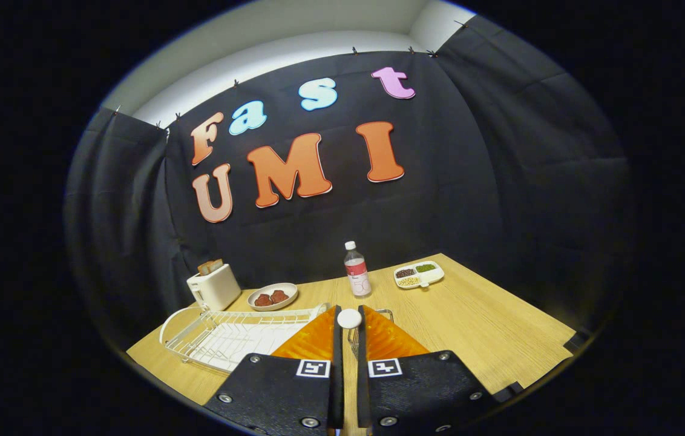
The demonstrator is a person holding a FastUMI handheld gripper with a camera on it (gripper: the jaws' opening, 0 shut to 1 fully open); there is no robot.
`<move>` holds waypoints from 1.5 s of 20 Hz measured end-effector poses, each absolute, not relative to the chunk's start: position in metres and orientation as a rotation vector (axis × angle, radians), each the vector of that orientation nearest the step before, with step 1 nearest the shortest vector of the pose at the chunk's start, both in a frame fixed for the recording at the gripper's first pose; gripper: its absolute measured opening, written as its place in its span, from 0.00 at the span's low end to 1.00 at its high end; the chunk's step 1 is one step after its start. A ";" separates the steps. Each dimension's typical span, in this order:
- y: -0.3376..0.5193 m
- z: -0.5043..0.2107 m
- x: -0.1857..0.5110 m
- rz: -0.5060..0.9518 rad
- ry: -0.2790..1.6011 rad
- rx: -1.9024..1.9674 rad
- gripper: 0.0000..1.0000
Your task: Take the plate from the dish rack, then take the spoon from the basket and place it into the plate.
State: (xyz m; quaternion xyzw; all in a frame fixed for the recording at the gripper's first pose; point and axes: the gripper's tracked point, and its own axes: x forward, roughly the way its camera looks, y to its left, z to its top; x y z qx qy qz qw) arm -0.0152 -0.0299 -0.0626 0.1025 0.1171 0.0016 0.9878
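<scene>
Both gripper (349,321) fingers pinch the white spoon (349,318); bottle (357,270), toaster (213,286) and dish rack (227,336) lie beyond.

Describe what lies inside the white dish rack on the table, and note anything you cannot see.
The dish rack shows bare wire bars with a white tray beneath; its near right corner is covered by the orange fingers of the gripper, clamped on a white spoon.

Beyond the fingers on the table (488,339): a bottle (357,270), a toaster (213,286) holding bread, a bowl (272,297) with brown pieces, a divided dish (419,274).
</scene>
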 end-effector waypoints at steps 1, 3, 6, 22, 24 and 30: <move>-0.027 -0.059 -0.022 0.014 0.232 0.212 0.08; -0.018 -0.056 -0.035 0.041 0.229 0.216 0.08; -0.006 -0.056 -0.057 0.073 0.238 0.213 0.08; 0.074 -0.124 -0.157 0.314 0.338 0.183 0.09; 0.078 -0.136 -0.155 0.328 0.343 0.178 0.09; 0.088 -0.179 -0.153 0.334 0.390 0.154 0.09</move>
